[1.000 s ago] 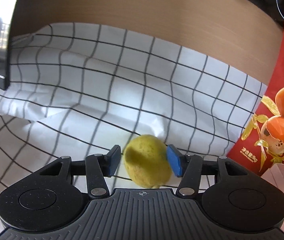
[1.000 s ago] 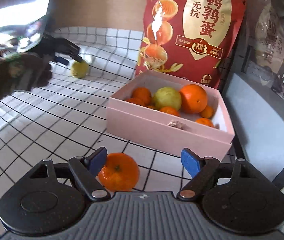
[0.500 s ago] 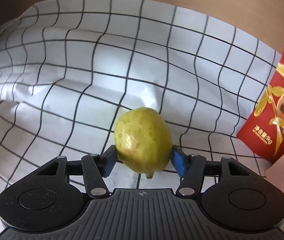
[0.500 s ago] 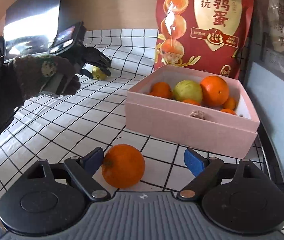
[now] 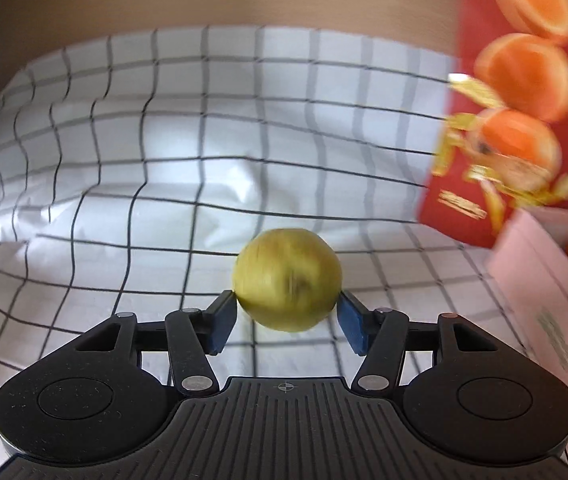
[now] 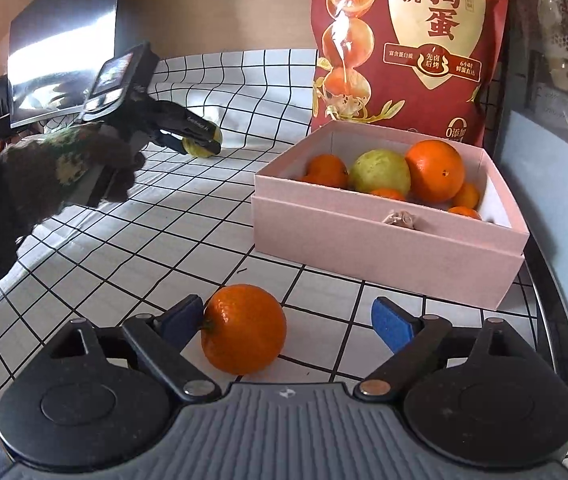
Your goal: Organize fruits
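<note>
Only the right wrist view shows the loose orange (image 6: 244, 329).

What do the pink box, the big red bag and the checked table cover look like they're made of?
Pink box: probably matte cardboard, with thin, straight, stiff walls and no shine. Red bag: likely glossy plastic film, with glare streaks and creases across the print. Checked cover: thin sheet, cloth or coated paper; it wrinkles and humps near the wall, with a slight sheen.
</note>
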`<state>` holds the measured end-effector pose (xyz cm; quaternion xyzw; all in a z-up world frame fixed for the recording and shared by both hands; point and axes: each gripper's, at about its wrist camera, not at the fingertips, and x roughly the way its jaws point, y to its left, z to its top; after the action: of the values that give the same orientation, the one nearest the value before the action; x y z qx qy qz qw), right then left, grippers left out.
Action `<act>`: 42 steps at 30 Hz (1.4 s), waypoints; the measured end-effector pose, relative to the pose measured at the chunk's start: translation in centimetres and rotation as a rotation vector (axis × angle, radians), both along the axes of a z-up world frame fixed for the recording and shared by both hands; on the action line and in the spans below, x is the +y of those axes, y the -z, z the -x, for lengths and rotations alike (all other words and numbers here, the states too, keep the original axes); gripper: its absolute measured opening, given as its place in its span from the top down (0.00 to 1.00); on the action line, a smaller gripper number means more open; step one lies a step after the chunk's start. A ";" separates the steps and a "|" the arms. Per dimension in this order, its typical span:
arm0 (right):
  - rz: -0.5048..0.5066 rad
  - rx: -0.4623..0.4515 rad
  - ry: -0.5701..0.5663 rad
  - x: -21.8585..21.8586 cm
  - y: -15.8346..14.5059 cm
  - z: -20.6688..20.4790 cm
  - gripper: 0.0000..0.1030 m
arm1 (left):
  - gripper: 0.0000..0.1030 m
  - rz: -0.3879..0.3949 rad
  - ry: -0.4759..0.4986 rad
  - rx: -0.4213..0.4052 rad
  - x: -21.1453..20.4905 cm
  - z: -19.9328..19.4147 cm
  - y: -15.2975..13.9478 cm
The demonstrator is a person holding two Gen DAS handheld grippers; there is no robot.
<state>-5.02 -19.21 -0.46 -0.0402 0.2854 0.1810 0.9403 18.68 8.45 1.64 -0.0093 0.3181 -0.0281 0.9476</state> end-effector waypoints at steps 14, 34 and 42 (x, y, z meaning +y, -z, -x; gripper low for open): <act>0.008 -0.001 0.013 0.2 0.0 0.2 0.09 | 0.80 0.157 0.178 -0.168 -0.7 11.2 -3.6; 0.095 -0.122 -0.010 5.4 -2.5 0.2 0.09 | 0.76 0.251 0.350 -0.149 -4.4 12.0 -4.4; 0.082 -0.084 0.083 1.5 -0.6 1.4 0.09 | 0.73 0.045 0.368 -0.042 -9.3 9.0 -3.4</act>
<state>-6.39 -17.71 0.17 -0.0745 0.2546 0.1281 0.9556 9.66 -0.86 5.04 0.0286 0.2940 -0.2082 0.9324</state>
